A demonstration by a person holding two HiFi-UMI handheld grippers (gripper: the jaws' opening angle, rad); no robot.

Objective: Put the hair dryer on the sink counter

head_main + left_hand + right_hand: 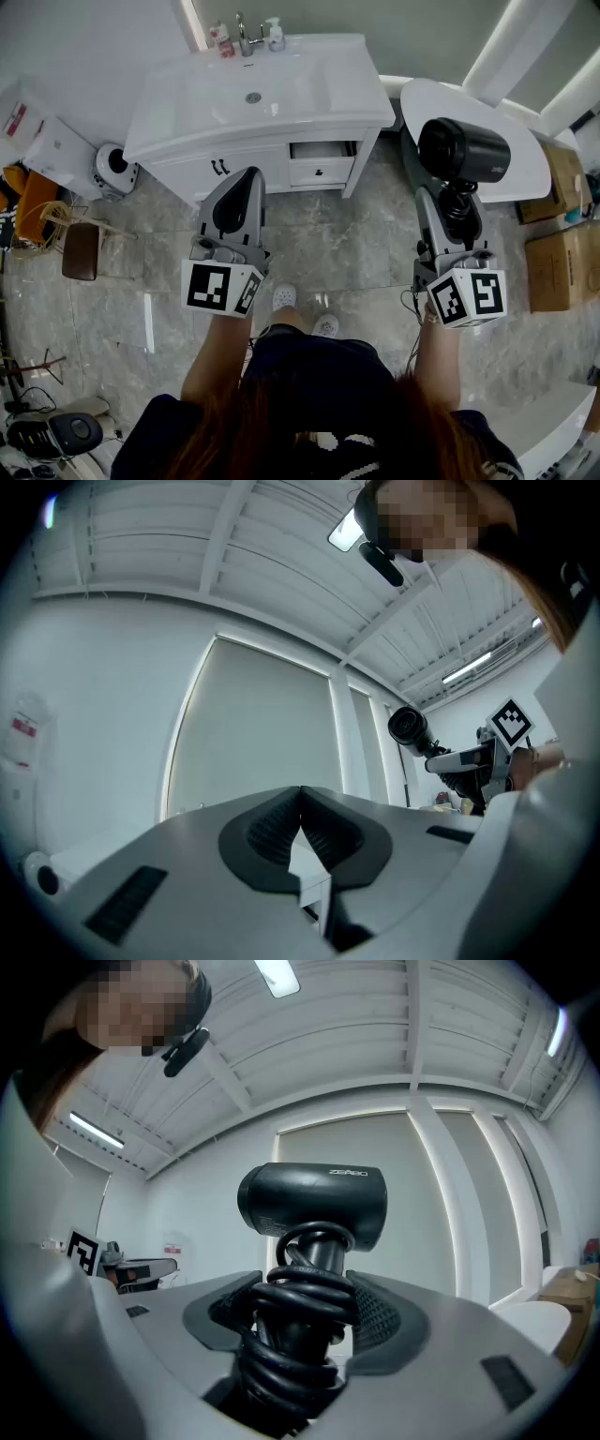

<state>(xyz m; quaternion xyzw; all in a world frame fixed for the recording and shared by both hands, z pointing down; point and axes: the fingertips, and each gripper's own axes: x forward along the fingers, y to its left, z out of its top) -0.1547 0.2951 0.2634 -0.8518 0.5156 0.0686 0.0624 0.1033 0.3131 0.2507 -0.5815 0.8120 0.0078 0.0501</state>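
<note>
A black hair dryer (pixel 462 148) stands upright with its cord coiled round the handle, and my right gripper (pixel 457 200) is shut on that wrapped handle. It hangs over the floor, to the right of the white sink counter (pixel 356 94) and short of it. In the right gripper view the hair dryer (pixel 314 1199) rises from between the jaws of my right gripper (pixel 305 1305). My left gripper (pixel 247 175) is shut and empty, pointing at the cabinet front below the counter. In the left gripper view my left gripper (pixel 300 799) has its pads touching, with the hair dryer (pixel 410 726) off to the right.
On the back of the counter stand a faucet (pixel 243 37) and two bottles (pixel 275 35). A cabinet drawer (pixel 322 150) stands open. A white oval tub (pixel 530 155) lies right of the dryer. Cardboard boxes (pixel 562 267) sit far right, a brown stool (pixel 82 250) far left.
</note>
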